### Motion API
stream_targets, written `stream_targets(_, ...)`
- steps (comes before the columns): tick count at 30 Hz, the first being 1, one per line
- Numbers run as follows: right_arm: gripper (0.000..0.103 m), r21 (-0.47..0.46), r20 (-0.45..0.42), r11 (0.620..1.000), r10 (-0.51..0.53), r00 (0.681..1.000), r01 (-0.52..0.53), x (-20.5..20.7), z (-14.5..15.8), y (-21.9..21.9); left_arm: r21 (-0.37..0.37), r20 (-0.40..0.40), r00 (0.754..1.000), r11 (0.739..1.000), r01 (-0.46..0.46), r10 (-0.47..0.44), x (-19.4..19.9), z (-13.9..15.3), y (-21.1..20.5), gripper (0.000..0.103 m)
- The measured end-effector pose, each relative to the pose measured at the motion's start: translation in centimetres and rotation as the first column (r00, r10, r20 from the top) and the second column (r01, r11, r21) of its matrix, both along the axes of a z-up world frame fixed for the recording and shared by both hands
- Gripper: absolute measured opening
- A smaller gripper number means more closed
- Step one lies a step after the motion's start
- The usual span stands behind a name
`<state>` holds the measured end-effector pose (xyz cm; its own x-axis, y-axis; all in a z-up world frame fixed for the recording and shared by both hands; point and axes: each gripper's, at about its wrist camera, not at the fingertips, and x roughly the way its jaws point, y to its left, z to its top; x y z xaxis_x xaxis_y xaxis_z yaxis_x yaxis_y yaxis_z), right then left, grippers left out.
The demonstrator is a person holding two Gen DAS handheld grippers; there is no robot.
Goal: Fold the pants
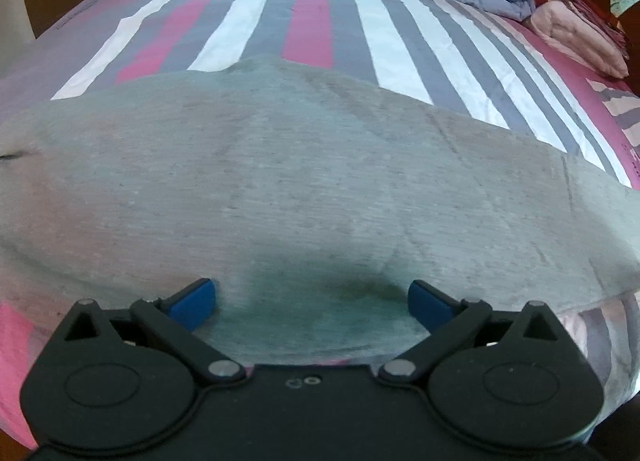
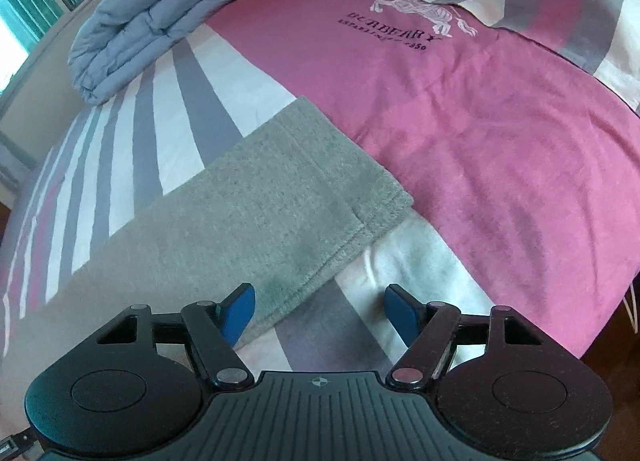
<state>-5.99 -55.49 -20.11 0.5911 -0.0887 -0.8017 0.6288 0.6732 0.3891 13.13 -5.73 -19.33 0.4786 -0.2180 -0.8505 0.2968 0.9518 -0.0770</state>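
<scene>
Grey pants (image 1: 280, 181) lie flat across the striped bedspread (image 1: 308, 21); left gripper (image 1: 312, 301) gapes wide over them, apparently not touching, and right gripper (image 2: 320, 311) gapes wide over their hem, gripping nothing

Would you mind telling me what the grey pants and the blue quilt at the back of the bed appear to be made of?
The grey pants look like a soft heathered knit, perhaps cotton jersey or fleece: matte, fuzzy surface, stitched hem. The blue quilt looks like smooth woven fabric over padding, judging by its puffy folded rolls; the fibre cannot be told.
</scene>
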Motion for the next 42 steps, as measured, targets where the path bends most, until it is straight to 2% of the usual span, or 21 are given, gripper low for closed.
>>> stream_targets(9, 0.071, -0.015, -0.012, 0.999, -0.038, 0.999, 0.038, 0.7, -0.1, -0.2, -0.008, 0.012, 0.999, 0.999, 0.034, -0.034, -0.9, 0.2, -2.6, 0.097)
stream_targets(13, 0.071, -0.014, -0.006, 0.999, -0.035, 0.999, 0.035, 0.8, -0.1, -0.1, -0.001, 0.060, 0.992, 0.993, 0.114, -0.114, -2.0, 0.9, -5.3, 0.097)
stream_targets(18, 0.071, -0.025, 0.014, 0.999, -0.021, 1.000, 0.022, 0.5, 0.0, 0.2, -0.005, 0.037, 0.976, 0.977, 0.213, -0.213, -1.3, 0.1, -8.9, 0.097)
stream_targets(20, 0.071, -0.018, 0.028, 1.000, -0.019, 0.999, 0.020, 0.4, -0.2, 0.2, 0.030, -0.002, 0.984, 0.983, 0.180, -0.180, -0.3, -1.4, -9.5, 0.097)
stream_targets(23, 0.071, 0.002, 0.043, 1.000, -0.028, 0.999, 0.028, 0.3, -0.4, -0.2, 0.033, 0.024, 0.987, 0.986, 0.161, -0.162, 0.2, -2.3, -9.1, 0.098)
stream_targets(29, 0.071, -0.002, 0.053, 0.998, -0.068, 0.996, 0.068, 0.1, -0.3, -1.4, 0.038, 0.042, 0.990, 0.990, 0.134, -0.136, -0.3, -1.9, -8.7, 0.097)
stream_targets(31, 0.068, 0.017, 0.053, 0.996, -0.086, 0.995, 0.085, 0.1, -0.4, -2.0, 0.044, 0.048, 0.991, 0.991, 0.126, -0.128, -0.3, -2.0, -8.4, 0.097)
stream_targets(33, 0.048, 0.017, 0.047, 0.995, -0.100, 0.994, 0.099, -0.1, -0.6, -2.5, 0.044, 0.050, 0.990, 0.991, 0.128, -0.130, -0.4, -2.0, -7.9, 0.097)
stream_targets(34, 0.044, 0.024, 0.043, 0.993, -0.112, 0.993, 0.111, -0.3, -0.7, -2.8, 0.043, 0.049, 0.990, 0.991, 0.130, -0.132, -0.3, -1.9, -8.0, 0.097)
stream_targets(38, 0.043, 0.136, 0.076, 0.976, -0.182, 0.980, 0.171, -0.7, -1.2, -4.7, 0.047, 0.050, 0.991, 0.991, 0.125, -0.127, -0.4, -1.9, -8.0, 0.097)
stream_targets(40, 0.042, 0.138, 0.079, 0.974, -0.191, 0.978, 0.179, -0.5, -0.9, -4.9, 0.046, 0.052, 0.991, 0.991, 0.125, -0.127, -0.4, -1.9, -8.0, 0.097)
stream_targets(42, 0.024, 0.116, 0.073, 0.978, -0.181, 0.981, 0.172, -0.6, -0.4, -4.6, 0.043, 0.052, 0.990, 0.991, 0.126, -0.128, -0.4, -2.0, -7.9, 0.097)
